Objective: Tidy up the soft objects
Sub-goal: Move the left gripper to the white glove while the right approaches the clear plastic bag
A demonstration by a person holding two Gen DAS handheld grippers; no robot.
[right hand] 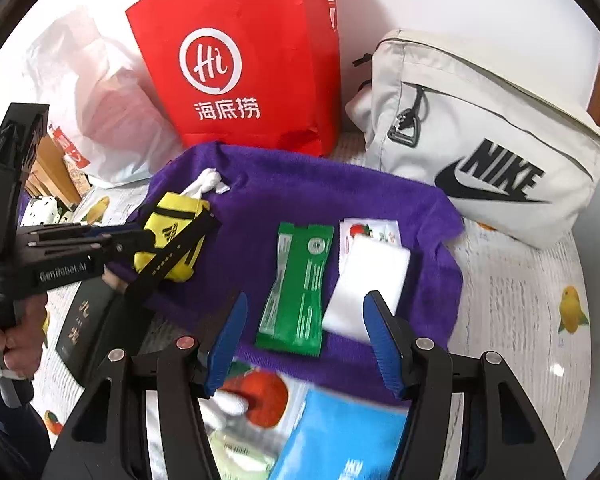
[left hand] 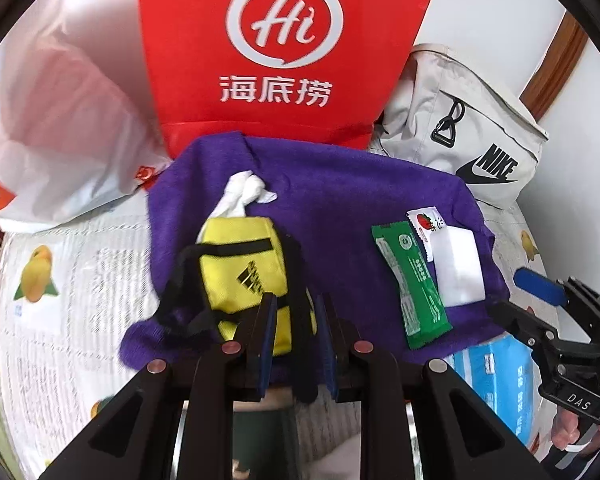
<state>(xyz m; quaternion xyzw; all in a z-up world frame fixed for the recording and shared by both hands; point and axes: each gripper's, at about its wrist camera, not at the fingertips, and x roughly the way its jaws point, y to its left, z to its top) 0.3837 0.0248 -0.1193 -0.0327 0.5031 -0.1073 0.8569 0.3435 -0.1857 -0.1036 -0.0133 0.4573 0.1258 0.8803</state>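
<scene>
A white tablecloth printed with yellow fruit (right hand: 520,300) covers the surface below a pale wall. At the back stand a tall red paper bag (right hand: 244,72) and a grey fabric Nike bag (right hand: 480,136). A purple fleece towel (right hand: 320,208) holds a green sachet (right hand: 296,292) and white foam pad (right hand: 364,280) (touching side by side). The left gripper (left hand: 294,332) clamps a small yellow pouch (left hand: 244,268) by its black strap; the right gripper (right hand: 304,340) hangs spread, empty.

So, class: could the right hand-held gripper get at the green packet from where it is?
Probably yes: the right hand-held gripper is open just above the green packet, with nothing lying over it.
</scene>
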